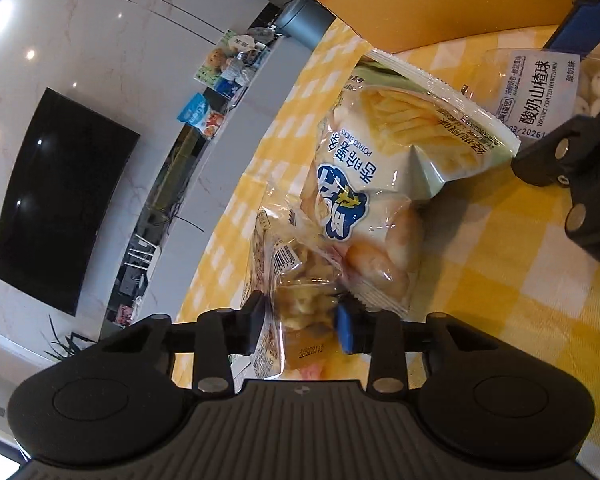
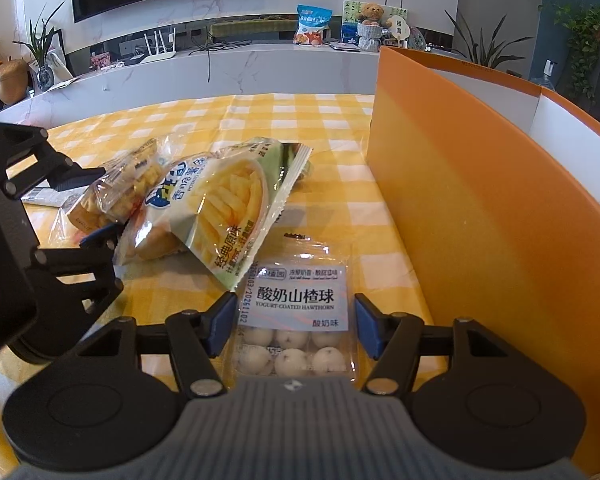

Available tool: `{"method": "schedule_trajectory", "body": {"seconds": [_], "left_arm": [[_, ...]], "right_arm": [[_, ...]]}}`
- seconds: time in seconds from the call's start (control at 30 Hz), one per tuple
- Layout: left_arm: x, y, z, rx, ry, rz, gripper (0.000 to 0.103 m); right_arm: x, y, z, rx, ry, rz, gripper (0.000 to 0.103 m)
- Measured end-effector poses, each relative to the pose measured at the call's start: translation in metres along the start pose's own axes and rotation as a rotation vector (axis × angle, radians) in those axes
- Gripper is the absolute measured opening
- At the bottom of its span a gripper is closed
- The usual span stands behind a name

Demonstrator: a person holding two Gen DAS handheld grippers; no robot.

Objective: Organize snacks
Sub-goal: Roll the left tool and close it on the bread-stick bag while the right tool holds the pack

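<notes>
Left fingers (image 1: 342,326): pressed in from both sides on a clear snack packet (image 1: 300,280), film visibly pinched between the pads; left gripper (image 1: 300,324) thus clamped on it. Contents pale yellow chunks; label print too small to read, lower end of packet cut off behind the gripper body.

Right fingers (image 2: 366,326): standing on either side of the hawthorn ball pack (image 2: 296,320), a sliver of gap visible at each pad; right gripper (image 2: 296,326) straddling the pack, pads apparently not pressing. Contact at the near edge hard to make out. White balls in rows at the near end, bottom row partly hidden by the gripper body.

Potato sticks bag (image 2: 224,208): tilted, lying over a second clear bag (image 1: 384,252) of rounded golden pieces and overlapping the far corner of the hawthorn ball pack. Far corner of the bag raised off the cloth.

Yellow checked tablecloth (image 2: 204,120): under all snacks.

Orange box (image 2: 480,208): upright wall just beside the hawthorn ball pack, on its right in the right wrist view; white inner face showing, interior mostly hidden, top cut off in the left wrist view.

Background: dark television (image 1: 56,200), marble ledge (image 2: 260,64) with a blue bag and a teddy bear, details blurred.
</notes>
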State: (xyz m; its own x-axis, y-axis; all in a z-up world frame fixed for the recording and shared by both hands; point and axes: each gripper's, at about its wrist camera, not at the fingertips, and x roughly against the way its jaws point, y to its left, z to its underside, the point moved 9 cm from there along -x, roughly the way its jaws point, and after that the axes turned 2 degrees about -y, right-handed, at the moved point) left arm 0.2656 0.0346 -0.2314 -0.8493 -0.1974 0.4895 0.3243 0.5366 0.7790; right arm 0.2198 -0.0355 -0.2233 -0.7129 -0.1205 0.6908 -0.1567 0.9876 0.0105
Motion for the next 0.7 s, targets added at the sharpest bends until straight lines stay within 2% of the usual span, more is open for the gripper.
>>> {"method": "schedule_trajectory", "body": {"seconds": [0.3,0.53,0.7], "left_arm": [[0.031,0.016,0.003,0.079,0.010,0.014,0.032],[0.068,0.032,0.011,0.214,0.012,0.008,0.030],[0.103,0.046,0.006,0.330,-0.040,0.048,0.030]], "right_arm": [[0.001,0.000,0.000,-0.006,0.001,-0.002,0.060],[0.006,0.001,0.001,-0.035,0.004,-0.037,0.058],[0.016,0.006,0.003,-0.061,0.001,-0.085,0.057]]}}
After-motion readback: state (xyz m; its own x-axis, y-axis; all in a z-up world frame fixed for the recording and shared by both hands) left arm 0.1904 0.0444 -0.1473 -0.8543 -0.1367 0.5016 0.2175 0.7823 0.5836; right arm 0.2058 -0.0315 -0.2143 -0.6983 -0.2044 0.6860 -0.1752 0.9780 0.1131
